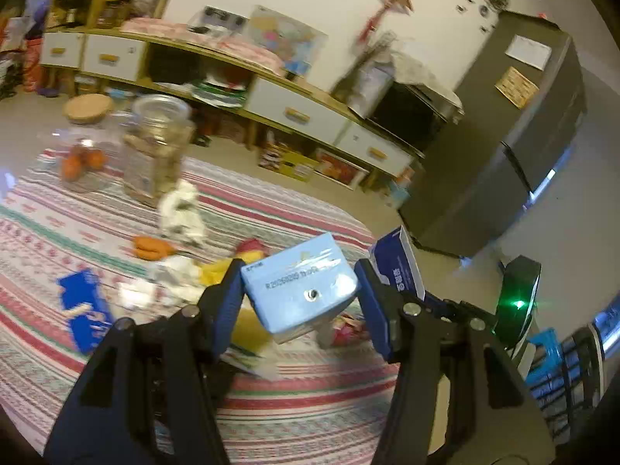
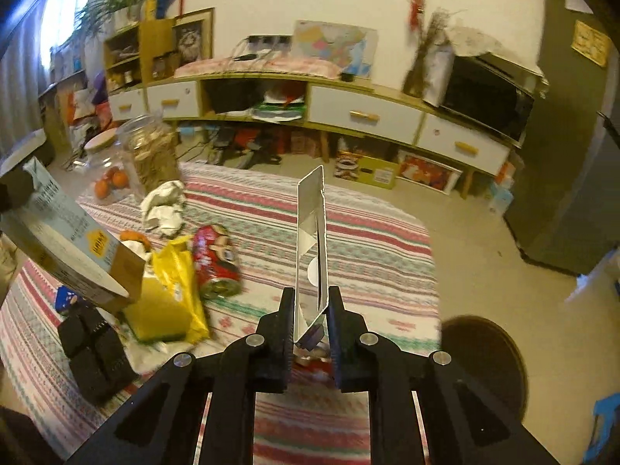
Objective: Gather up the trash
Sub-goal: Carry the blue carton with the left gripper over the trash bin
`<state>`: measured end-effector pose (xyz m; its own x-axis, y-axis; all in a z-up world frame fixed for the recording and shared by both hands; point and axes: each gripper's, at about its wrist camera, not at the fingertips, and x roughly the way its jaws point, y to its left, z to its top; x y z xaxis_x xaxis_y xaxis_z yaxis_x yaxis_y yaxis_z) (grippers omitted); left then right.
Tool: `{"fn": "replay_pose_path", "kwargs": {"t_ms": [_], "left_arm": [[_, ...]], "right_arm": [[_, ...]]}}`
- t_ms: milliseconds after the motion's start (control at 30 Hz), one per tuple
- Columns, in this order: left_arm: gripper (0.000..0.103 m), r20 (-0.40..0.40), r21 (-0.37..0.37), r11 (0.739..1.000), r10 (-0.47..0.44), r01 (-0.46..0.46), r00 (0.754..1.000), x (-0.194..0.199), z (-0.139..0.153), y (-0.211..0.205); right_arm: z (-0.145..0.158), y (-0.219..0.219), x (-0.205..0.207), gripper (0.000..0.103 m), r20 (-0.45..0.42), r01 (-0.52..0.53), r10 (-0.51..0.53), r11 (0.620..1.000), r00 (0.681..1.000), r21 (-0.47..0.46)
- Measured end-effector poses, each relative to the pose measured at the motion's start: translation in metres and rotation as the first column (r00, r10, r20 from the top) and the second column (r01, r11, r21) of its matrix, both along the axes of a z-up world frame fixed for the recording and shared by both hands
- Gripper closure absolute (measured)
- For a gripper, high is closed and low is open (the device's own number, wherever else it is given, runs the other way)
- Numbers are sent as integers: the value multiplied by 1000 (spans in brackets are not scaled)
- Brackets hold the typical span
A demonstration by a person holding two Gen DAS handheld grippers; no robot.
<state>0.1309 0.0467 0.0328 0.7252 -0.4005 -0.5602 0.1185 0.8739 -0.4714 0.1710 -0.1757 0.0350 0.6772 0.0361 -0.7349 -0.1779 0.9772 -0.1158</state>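
My left gripper (image 1: 298, 294) is shut on a light blue drink carton (image 1: 298, 290), held above the striped tablecloth (image 1: 290, 399). In the right wrist view that carton (image 2: 66, 240) hangs at the left edge. My right gripper (image 2: 310, 321) is shut on a flattened box (image 2: 312, 248), silvery white inside and dark blue outside, standing upright between the pads. The same box (image 1: 395, 263) shows at the right of the left wrist view. On the cloth lie crumpled white paper (image 2: 164, 205), a red can (image 2: 215, 263), a yellow bag (image 2: 170, 294), orange peel (image 1: 151, 248) and a blue wrapper (image 1: 83, 306).
Two glass jars stand at the table's far left, one with dried slices (image 1: 155, 147), one with oranges (image 1: 83, 143). A long sideboard (image 2: 364, 116) runs along the wall, with a dark fridge (image 1: 515, 135) to its right. A round dark stool (image 2: 484, 360) stands beside the table's right edge.
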Motion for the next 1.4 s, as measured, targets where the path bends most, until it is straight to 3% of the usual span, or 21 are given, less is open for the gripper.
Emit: {"fn": "replay_pose_path", "kwargs": {"t_ms": [167, 333, 433, 600, 833, 1167, 1267, 1300, 1367, 1400], "left_arm": [[45, -6, -17, 995, -95, 95, 995, -1, -2, -48], [45, -9, 17, 982, -189, 189, 982, -1, -6, -103], [45, -15, 37, 965, -258, 258, 966, 2, -9, -142], [45, -12, 61, 933, -354, 354, 935, 10, -16, -205], [44, -50, 140, 894, -424, 427, 904, 27, -55, -276], [44, -106, 201, 885, -407, 420, 907, 32, -77, -305], [42, -122, 184, 873, -435, 451, 892, 33, -78, -305], [41, -117, 181, 872, -439, 454, 891, 32, -75, -303], [22, -96, 196, 875, -431, 442, 897, 27, -68, -297], [19, -80, 205, 879, -423, 431, 902, 24, -63, -293]], "right_arm": [[3, -49, -18, 87, -2, 82, -82, 997, 997, -16], [-5, -104, -34, 87, -42, 169, -170, 985, 985, -32], [-8, -137, -43, 87, -46, 232, -235, 971, 971, -63], [-15, -190, -56, 87, -104, 332, -332, 943, 938, -17], [-29, -234, -68, 87, -187, 404, -392, 914, 901, 28], [-39, -250, -75, 87, -230, 423, -405, 906, 885, 33], [-43, -251, -74, 87, -239, 424, -406, 905, 882, 31], [-43, -251, -74, 87, -241, 424, -405, 905, 882, 30], [-45, -250, -73, 87, -245, 422, -402, 906, 882, 31], [-45, -249, -73, 87, -247, 419, -399, 908, 883, 29]]}}
